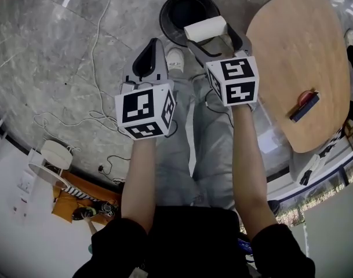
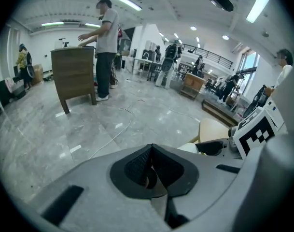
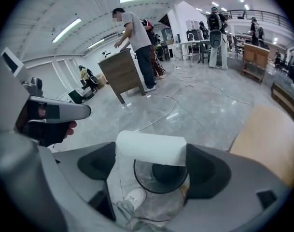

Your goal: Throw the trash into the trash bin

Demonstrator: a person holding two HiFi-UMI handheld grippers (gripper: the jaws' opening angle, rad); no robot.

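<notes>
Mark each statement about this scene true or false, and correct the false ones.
1. The right gripper holds a white rolled paper. True.
2. The left gripper has its jaws wide apart. False: they are together, with nothing between them.
3. The round black trash bin stands on the light wooden table. False: it stands on the grey marble floor, beside the table.
4. The paper is held above the bin. True.
5. The table is bare. False: a red and dark-blue object lies on it.
</notes>
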